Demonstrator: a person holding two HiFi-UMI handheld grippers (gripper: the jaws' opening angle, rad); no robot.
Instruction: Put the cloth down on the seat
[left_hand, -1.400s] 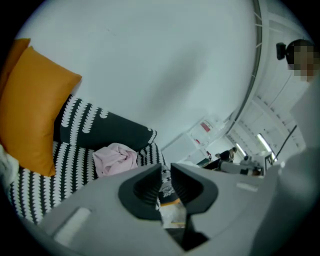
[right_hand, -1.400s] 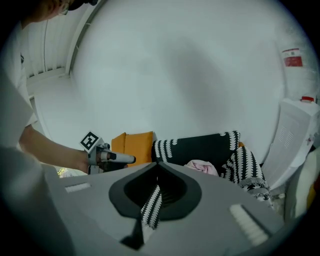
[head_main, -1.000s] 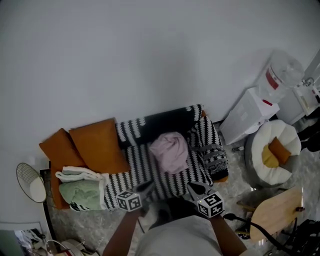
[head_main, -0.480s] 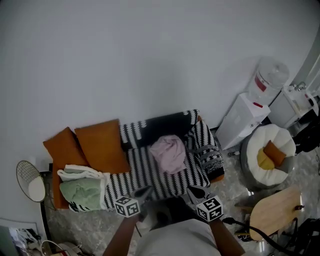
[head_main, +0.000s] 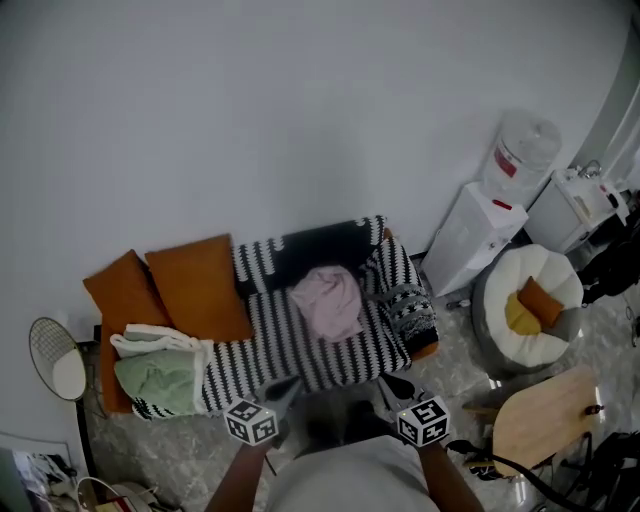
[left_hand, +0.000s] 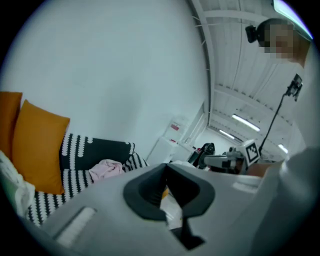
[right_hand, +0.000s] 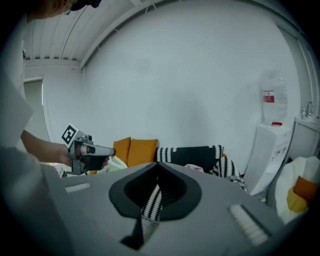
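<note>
The pink cloth (head_main: 327, 300) lies bunched on the seat of the black-and-white striped sofa (head_main: 285, 345), with nothing touching it. Both grippers hang close to the person's body, in front of the sofa's front edge and well short of the cloth. My left gripper (head_main: 289, 385) is shut and holds nothing. My right gripper (head_main: 391, 382) is also shut and empty. In the left gripper view the cloth (left_hand: 106, 168) shows beyond the closed jaws. In the right gripper view the sofa (right_hand: 190, 152) and the left gripper (right_hand: 102, 150) are in sight.
Two orange cushions (head_main: 195, 290) lean at the sofa's left, with a green and white blanket (head_main: 160, 375) in front of them. A water dispenser (head_main: 480, 225), a round white pouf (head_main: 530, 305) and a wooden board (head_main: 545, 420) stand at the right. A round fan (head_main: 55, 360) sits at far left.
Both grippers have drawn back a little from the sofa, lower in the head view. The pink cloth stays where it lay on the seat.
</note>
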